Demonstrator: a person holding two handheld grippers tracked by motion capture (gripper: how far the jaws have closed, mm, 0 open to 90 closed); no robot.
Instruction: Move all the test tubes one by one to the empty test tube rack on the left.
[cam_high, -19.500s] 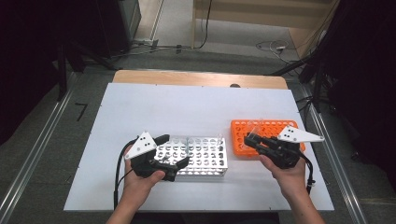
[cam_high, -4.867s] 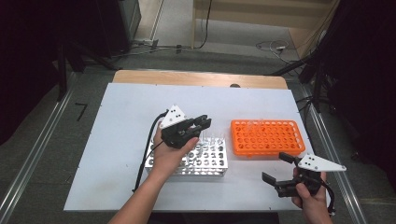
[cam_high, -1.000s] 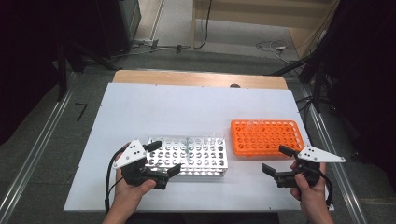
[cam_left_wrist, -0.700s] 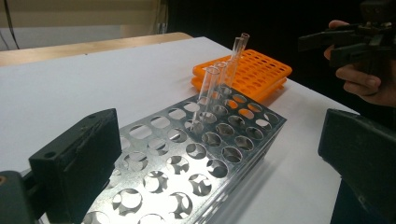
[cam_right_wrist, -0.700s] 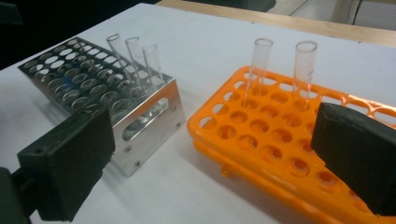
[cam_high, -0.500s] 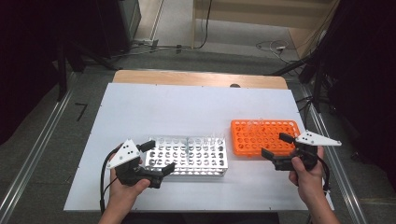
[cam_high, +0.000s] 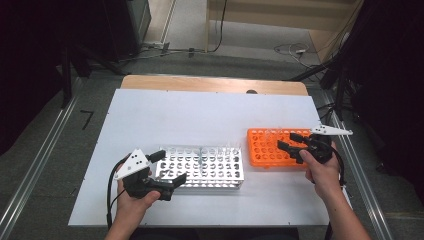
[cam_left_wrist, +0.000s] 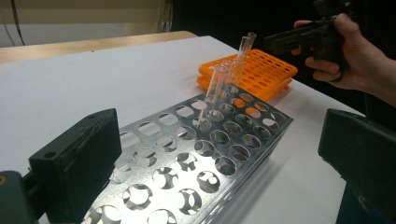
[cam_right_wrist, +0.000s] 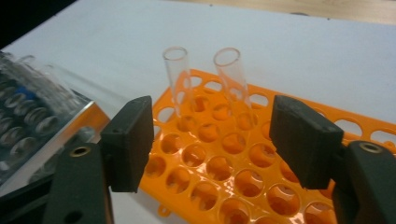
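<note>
The right gripper (cam_high: 289, 141) hung over the right half of the orange rack (cam_high: 265, 150), which lay on the white table (cam_high: 200, 115) just to the right of the metal rack (cam_high: 200, 165); its jaws had just been closing and stood about half open, with no pad pressing on anything. In the right gripper view two clear test tubes (cam_right_wrist: 233, 81) stood upright and side by side in holes of the orange rack (cam_right_wrist: 219, 163), a little beyond the pads and lined up with the gap between them, apart from both pads; the metal rack (cam_right_wrist: 28, 126) showed blurred at the left edge with glass tubes in it. The left gripper (cam_high: 170, 167) rested at the near left corner of the metal rack, jaws wide apart and holding nothing; in the left gripper view the perforated top of the metal rack (cam_left_wrist: 196, 158) ran between the two pads without touching either, and a few clear tubes (cam_left_wrist: 217, 86) leaned in holes at its far end, with the orange rack (cam_left_wrist: 261, 70) behind them and the right hand (cam_left_wrist: 350, 56) with its gripper above that.
</note>
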